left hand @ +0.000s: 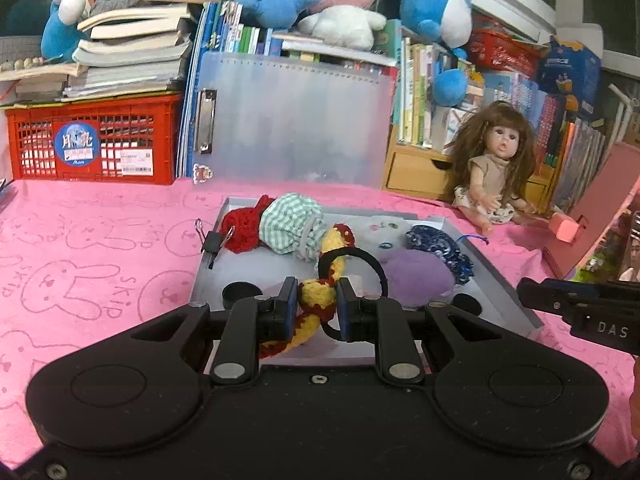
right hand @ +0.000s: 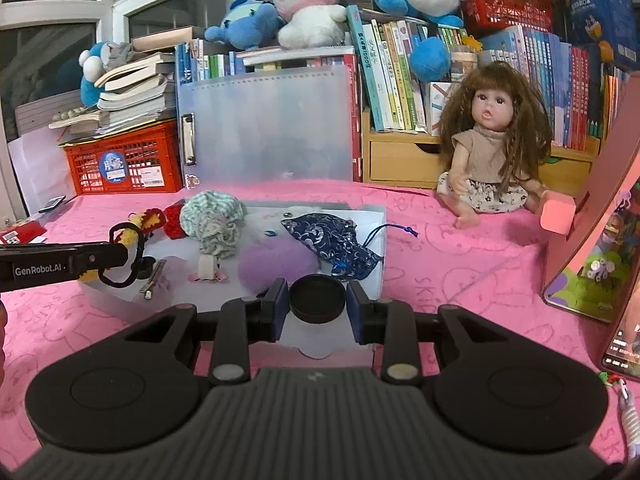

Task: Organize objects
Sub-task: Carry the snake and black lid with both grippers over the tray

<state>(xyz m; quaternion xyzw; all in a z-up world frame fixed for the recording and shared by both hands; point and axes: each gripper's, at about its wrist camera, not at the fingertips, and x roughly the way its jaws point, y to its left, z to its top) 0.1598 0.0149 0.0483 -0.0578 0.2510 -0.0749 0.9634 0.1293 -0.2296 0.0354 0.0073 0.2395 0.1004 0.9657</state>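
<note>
Left hand-held gripper (left hand: 318, 308) is clamped on a yellow-and-red crocheted cord (left hand: 316, 300) with a black elastic hair loop (left hand: 370, 266) hanging off it, over the near end of the shallow grey tray (left hand: 502, 276). Right hand-held gripper (right hand: 318, 300) is closed on a round black lid-like disc (right hand: 317, 298) at the tray's near edge.

Tray sits on the bench under a pink bunny-print cloth (left hand: 100, 248). In the tray:
- green-and-white checked fabric scrunchie (left hand: 290, 226) at the far end, touching a red crocheted piece (left hand: 240, 230)
- fuzzy purple pom-pom (left hand: 418, 276) mid-tray, just beside a dark blue patterned drawstring pouch (left hand: 440, 246)
- black binder clip (left hand: 212, 240) on the tray's left rim
- silver hair clip (right hand: 152, 280) and small white-and-pink hair clip (right hand: 208, 270) near the front left

Long-haired brown doll (right hand: 490, 144) sits well right of the tray, behind it. Red plastic crate (left hand: 94, 142) is far left of the tray.
</note>
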